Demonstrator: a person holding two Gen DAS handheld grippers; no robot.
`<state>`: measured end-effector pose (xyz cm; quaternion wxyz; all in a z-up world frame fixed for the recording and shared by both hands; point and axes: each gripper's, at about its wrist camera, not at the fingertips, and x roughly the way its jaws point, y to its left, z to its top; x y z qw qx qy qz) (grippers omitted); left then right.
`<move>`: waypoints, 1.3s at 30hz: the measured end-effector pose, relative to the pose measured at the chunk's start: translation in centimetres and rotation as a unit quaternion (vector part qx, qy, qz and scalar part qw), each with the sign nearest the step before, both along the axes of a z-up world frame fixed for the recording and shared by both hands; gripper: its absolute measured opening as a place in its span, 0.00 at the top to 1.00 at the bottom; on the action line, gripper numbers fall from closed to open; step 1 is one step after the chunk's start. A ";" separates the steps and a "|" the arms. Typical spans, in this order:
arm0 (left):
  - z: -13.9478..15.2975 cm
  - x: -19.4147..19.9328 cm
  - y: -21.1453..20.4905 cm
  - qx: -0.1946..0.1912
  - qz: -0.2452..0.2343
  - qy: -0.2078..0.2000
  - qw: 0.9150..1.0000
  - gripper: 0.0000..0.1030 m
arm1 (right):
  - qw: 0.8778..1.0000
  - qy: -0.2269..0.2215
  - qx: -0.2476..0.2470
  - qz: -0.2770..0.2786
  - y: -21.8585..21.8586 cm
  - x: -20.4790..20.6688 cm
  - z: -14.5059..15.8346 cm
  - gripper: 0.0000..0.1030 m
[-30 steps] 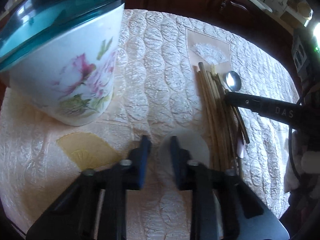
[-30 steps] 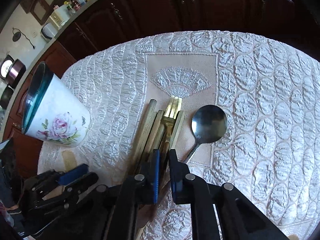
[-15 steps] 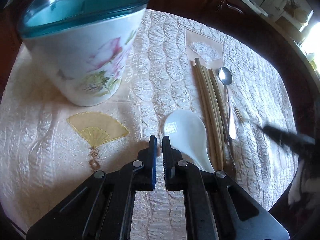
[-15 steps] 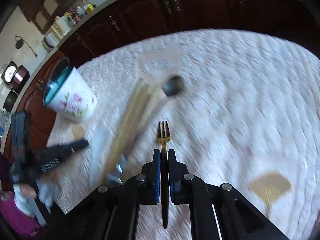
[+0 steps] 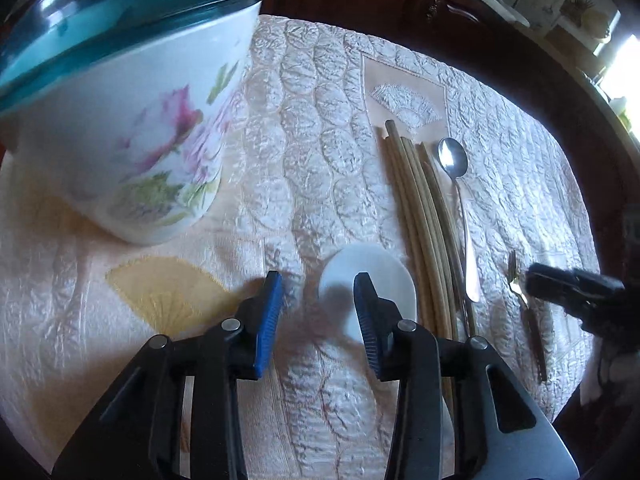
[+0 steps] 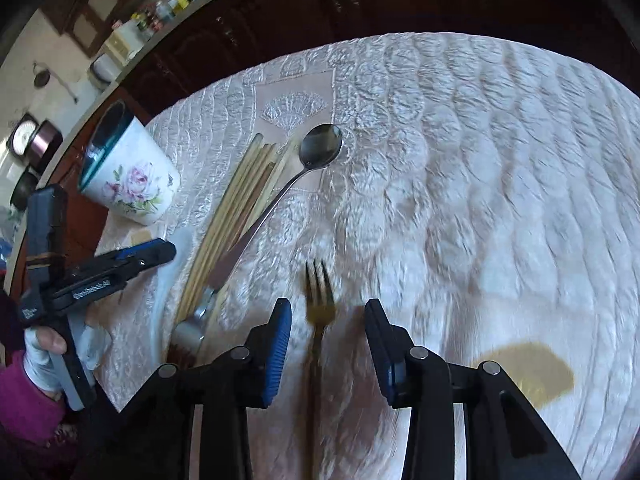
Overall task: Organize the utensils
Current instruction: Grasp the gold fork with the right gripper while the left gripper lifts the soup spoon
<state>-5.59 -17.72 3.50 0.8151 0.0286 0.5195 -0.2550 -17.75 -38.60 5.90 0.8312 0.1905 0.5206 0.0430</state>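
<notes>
While both of your tongs have just been opening, neither presses on anything: the right tongs (image 6: 326, 336) stand spread with the gold fork (image 6: 319, 312) lying loose between them on the quilted cloth of the counter (image 6: 460, 160), and the left tongs (image 5: 316, 308) stand spread above the cloth, with the white ceramic spoon (image 5: 384, 276) partly behind their right finger. The likely trouble, as I judge it, is that a pad catches the fork's thin handle and drags it askew, or nudges the slick ceramic spoon against the chopsticks (image 5: 416, 216). The fork is slim and brassy, tines pointing far, blurred in the right view. It lies to the right of the steel spoon (image 6: 280, 196) and the chopstick bundle; the floral cup (image 6: 128, 176) stands far left.
</notes>
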 end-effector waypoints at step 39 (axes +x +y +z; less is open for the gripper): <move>1.3 -4.0 4.3 -0.026 -0.051 0.052 0.997 0.97 | 0.995 -0.014 0.102 -0.001 0.7 -3.3 -0.6 0.74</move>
